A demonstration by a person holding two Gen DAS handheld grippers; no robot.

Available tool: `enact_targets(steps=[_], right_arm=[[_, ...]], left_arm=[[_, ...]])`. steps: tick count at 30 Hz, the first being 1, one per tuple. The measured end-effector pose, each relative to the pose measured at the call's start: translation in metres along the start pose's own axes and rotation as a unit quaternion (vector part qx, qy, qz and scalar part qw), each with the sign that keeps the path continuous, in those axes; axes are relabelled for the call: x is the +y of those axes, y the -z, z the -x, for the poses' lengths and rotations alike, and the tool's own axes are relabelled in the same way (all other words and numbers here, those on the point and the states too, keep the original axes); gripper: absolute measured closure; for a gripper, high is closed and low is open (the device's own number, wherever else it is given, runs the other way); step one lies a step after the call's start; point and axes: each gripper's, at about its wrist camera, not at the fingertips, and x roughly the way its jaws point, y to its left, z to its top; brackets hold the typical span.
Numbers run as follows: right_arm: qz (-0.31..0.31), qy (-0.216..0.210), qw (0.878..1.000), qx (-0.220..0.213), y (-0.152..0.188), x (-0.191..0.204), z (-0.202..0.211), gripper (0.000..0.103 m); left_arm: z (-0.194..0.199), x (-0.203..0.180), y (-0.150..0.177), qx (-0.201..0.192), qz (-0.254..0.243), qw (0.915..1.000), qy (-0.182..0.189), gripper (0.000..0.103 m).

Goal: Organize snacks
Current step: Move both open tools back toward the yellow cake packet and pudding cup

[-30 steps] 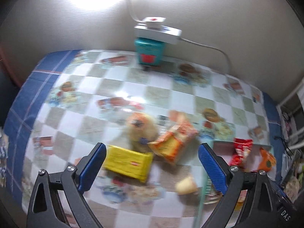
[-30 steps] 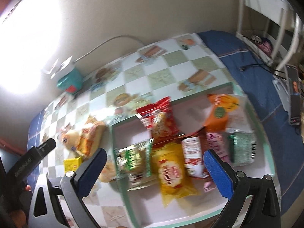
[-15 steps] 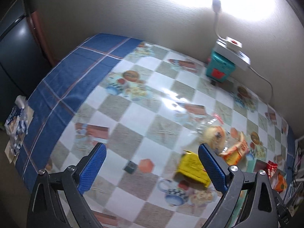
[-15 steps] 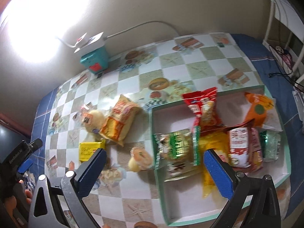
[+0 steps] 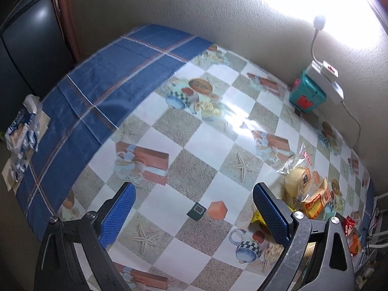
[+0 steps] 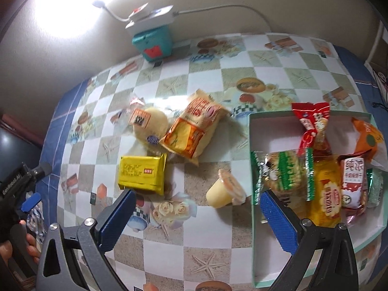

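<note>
4 loose snacks lie on the desk (image 6: 278, 55), left of the shallow white box with a mint-green rim (image 6: 252, 160): a flat yellow foil packet (image 6: 141, 173), a round pale bun in clear wrap (image 6: 150, 127), an orange-and-yellow bag (image 6: 194, 128) leaning against that bun, and a small yellow jelly cup (image 6: 225, 192) tipped on its side just beside the box wall. Inside the box sit a green-striped packet (image 6: 283, 174), a red wrapper (image 6: 314, 126), a yellow bag (image 6: 327, 194) and others. The right gripper (image 6: 196, 214) hovers above the desk, jaws spread and empty. The left gripper (image 5: 192, 208) hangs over bare checkered cloth, jaws also spread. A teal box (image 6: 152, 42) stands against the wall.
</note>
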Motion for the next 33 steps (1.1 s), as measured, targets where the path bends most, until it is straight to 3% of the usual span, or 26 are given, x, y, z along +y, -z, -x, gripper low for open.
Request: enact_targets(steps=[15,33], right_arm=[[-0.004,0.031,0.999,0.014,-0.002,-0.011,-0.018,0.0],[-0.038,0.044,0.998,0.003,-0.011,-0.045,-0.012,0.0]], left_arm=[[-0.051,-0.053,0.019,0.072,-0.056,0.9951,0.037,0.006],[-0.075,-0.105,0.033,0.094,-0.132,0.9855,0.052,0.006]])
